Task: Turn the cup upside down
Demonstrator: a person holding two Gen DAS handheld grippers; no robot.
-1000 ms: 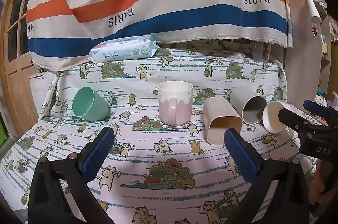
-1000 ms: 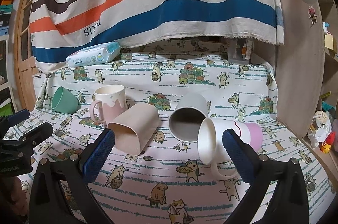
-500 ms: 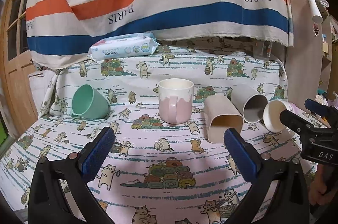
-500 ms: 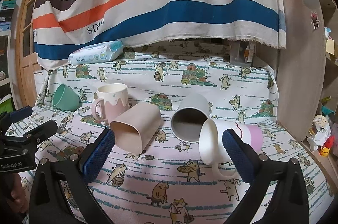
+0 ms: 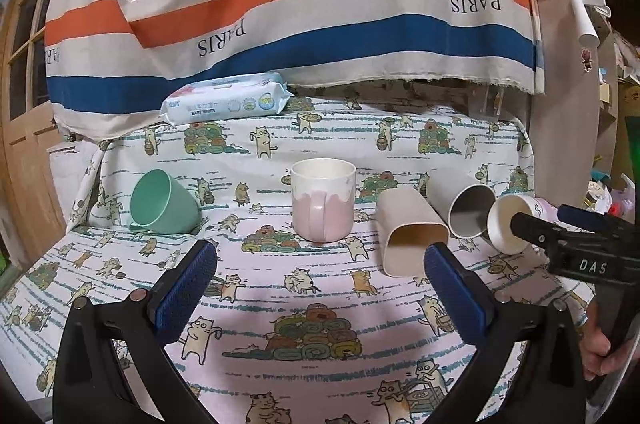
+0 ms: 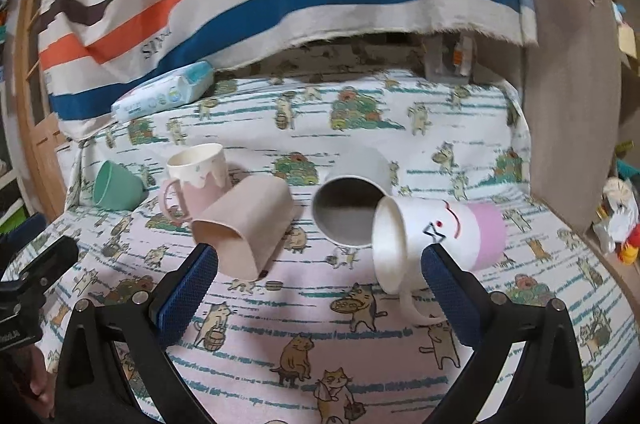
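Several cups sit on a cat-print cloth. A pink and white mug (image 5: 323, 206) (image 6: 196, 182) stands upright in the middle. A green cup (image 5: 162, 203) (image 6: 116, 186), a beige square cup (image 5: 412, 236) (image 6: 246, 224), a grey cup (image 5: 464, 202) (image 6: 352, 202) and a white and pink face mug (image 5: 512, 226) (image 6: 436, 238) lie on their sides. My left gripper (image 5: 320, 284) is open and empty, short of the pink mug. My right gripper (image 6: 320, 284) is open and empty, close in front of the grey cup and the face mug.
A pack of baby wipes (image 5: 224, 102) (image 6: 164, 96) lies at the back left under a striped hanging cloth (image 5: 280, 4). A wooden door (image 5: 24, 128) stands at the left, a wooden panel (image 6: 568, 96) at the right. The right gripper's body (image 5: 580, 244) shows at the left wrist view's right edge.
My right gripper has moved forward and tilted, closer to the grey cup and face mug. My left gripper has barely moved. No cup has moved.
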